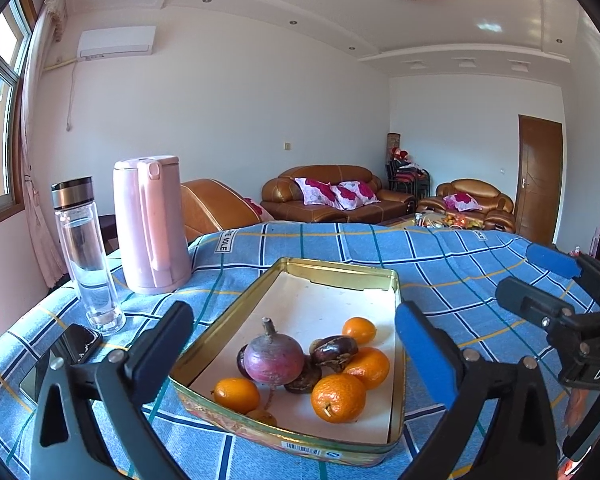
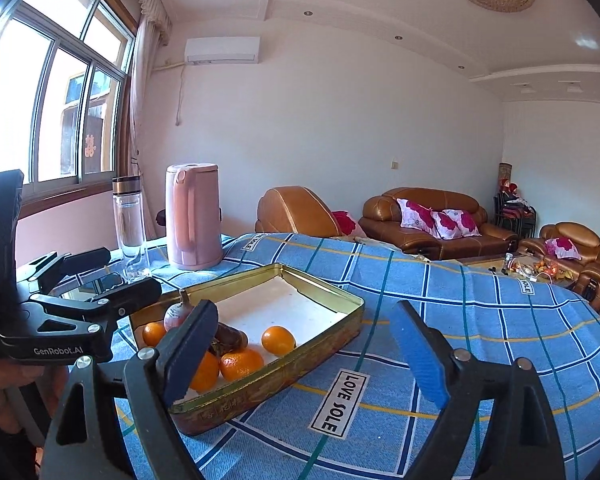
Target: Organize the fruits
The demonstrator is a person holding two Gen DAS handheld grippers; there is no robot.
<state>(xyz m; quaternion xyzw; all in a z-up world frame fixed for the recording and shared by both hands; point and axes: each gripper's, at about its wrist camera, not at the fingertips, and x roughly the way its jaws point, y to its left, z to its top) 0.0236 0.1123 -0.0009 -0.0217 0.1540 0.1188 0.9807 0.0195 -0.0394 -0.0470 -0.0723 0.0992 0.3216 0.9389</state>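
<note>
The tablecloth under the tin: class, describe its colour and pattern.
The tablecloth is light blue with a dark blue, white, yellow and teal check, clearest in the right wrist view.

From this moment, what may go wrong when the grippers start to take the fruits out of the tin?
1. The small oranges and dark chestnuts touch the purple-red root vegetable; picking one may roll the others.
2. All produce crowds one end of the shallow gold metal tin, so a push on that end may tilt or slide it on the blue checked cloth.
3. The tall clear glass bottle stands near the open left gripper; a sideways swing may topple it.
</note>
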